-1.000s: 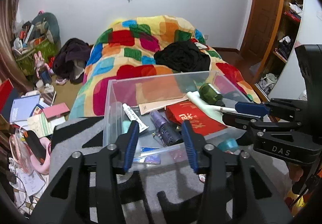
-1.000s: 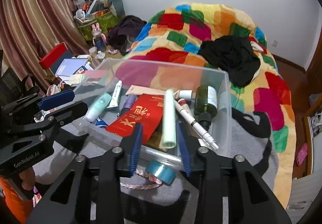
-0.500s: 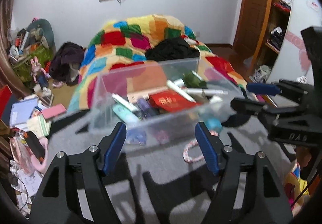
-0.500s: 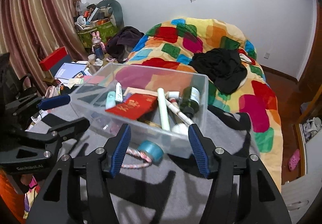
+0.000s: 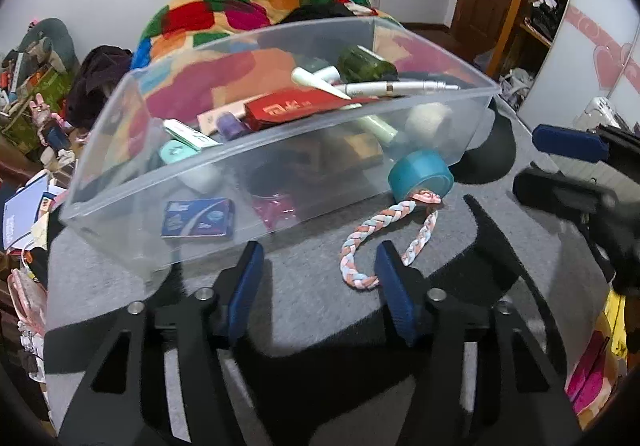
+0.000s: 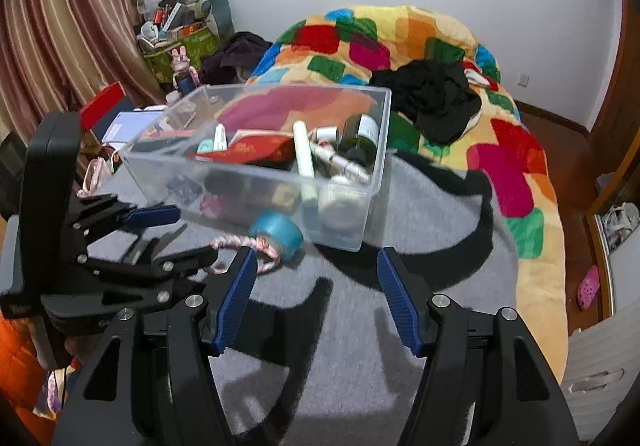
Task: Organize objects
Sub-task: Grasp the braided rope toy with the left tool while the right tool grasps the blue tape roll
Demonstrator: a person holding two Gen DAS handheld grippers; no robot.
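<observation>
Sitting on a grey-and-black blanket (image 5: 304, 310), the clear plastic bin (image 5: 280, 173) is crowded with tubes, a red box (image 5: 304, 107), a dark green bottle (image 5: 362, 65) and a white pen (image 5: 400, 87). Just outside its near wall, touching it, a roll of teal tape (image 5: 420, 175) rests on the blanket, with a braided pastel cord (image 5: 380, 242) looping from it toward the left gripper (image 5: 316, 278). That gripper's jaws stand spread with nothing pinched, having just closed a little; its right finger lies just beside the cord's near loop, its left finger near the bin's front wall. The right gripper (image 6: 314, 286) is also spread and empty, its jaws having just opened slightly, above bare blanket in front of the bin's near right corner. Open blanket lies between the grippers and the bin; beyond the bin's far wall rises a patchwork quilt (image 6: 400, 41).
</observation>
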